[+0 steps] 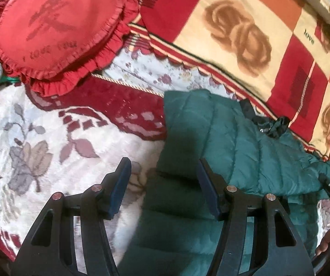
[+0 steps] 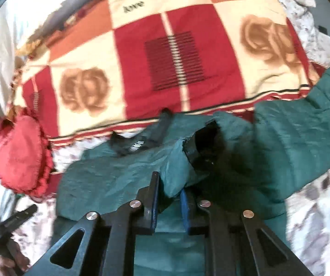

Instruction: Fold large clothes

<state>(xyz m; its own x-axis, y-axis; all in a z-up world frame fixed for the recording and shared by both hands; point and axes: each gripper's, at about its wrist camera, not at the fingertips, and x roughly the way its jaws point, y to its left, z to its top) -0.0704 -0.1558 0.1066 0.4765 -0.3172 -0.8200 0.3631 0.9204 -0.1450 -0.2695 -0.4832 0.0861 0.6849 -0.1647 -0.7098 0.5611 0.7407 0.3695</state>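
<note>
Green quilted jacket at lower centre is pinched in a fold by the right gripper; the left gripper is held open, empty, above its edge.

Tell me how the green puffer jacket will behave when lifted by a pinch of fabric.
The green puffer jacket probably droops floppy: it already bunches at the right gripper. Its quilted fill suggests lightness. The smooth shell may slip.

Quilted, slightly glossy green jacket, fuzzy floral blanket
</note>
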